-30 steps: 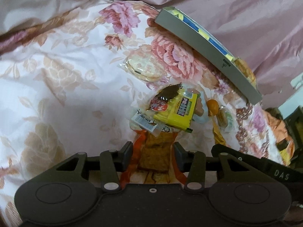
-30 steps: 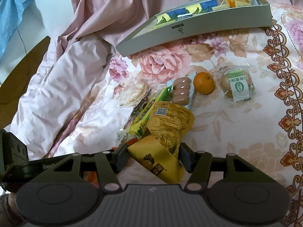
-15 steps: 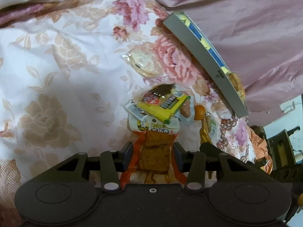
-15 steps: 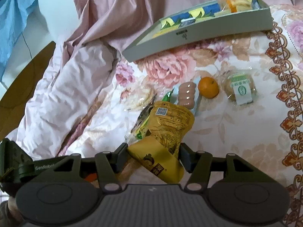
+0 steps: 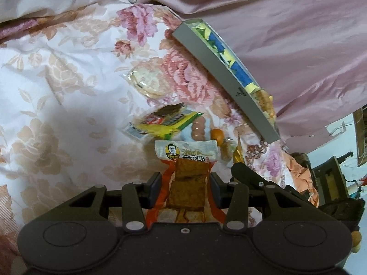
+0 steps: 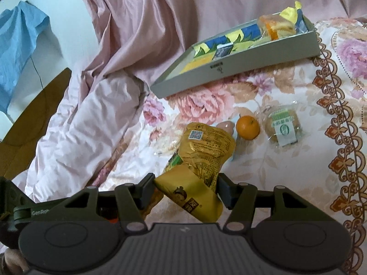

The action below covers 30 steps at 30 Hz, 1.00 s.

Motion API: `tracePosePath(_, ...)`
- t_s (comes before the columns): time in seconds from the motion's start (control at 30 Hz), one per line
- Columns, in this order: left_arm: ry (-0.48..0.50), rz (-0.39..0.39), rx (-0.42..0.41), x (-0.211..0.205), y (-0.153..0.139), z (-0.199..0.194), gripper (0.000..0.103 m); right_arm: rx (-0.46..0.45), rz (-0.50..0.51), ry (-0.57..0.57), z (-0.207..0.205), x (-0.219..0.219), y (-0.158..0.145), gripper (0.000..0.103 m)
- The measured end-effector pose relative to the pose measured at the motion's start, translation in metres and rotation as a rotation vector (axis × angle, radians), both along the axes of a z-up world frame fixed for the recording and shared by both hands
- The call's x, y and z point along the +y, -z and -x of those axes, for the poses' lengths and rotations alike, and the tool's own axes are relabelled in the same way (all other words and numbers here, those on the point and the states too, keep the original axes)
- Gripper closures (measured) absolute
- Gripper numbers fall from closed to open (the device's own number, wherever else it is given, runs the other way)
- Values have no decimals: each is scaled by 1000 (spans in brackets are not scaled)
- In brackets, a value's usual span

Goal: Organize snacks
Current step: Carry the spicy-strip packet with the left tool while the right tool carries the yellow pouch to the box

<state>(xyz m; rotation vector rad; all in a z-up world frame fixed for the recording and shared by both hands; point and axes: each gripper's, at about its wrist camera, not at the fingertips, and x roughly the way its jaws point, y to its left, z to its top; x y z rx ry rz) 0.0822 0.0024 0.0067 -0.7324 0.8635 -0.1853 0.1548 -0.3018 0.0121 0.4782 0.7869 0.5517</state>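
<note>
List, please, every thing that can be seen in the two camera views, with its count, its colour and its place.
Tofu snack packet: 1, orange and brown, in the left gripper.
Yellow snack bag: 1, yellow, in the right gripper.
Grey tray: 1, grey, far end of the bedspread, holding a wrapped cake.
Orange: 1, orange, on the bedspread before the tray.
Wrapped bun: 1, brown with a green label, right of the orange.
Sausage pack: 1, pink, left of the orange.
Clear wrapped biscuit: 1, pale, left of the pile.
Yellow-green packet: 1, in the pile.
Floral bedspread: 1, white and pink.
Left gripper: 1, black.
Right gripper: 1, black.
</note>
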Motion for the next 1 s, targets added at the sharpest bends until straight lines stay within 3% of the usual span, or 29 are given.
tracePosePath(0.37, 0, -12, -82, -11, -30, -15, 56, -91, -6, 67, -1, -19, -18, 40)
tracePosePath(0.7, -19, -113, -221, -25, -75, -80, 56, -246, 75, 102, -28, -21, -40, 40)
tracePosePath(1.0, -32, -163, -304, -50, -95, -144, 56, -397, 161, 154, -70, -22, -53, 40)
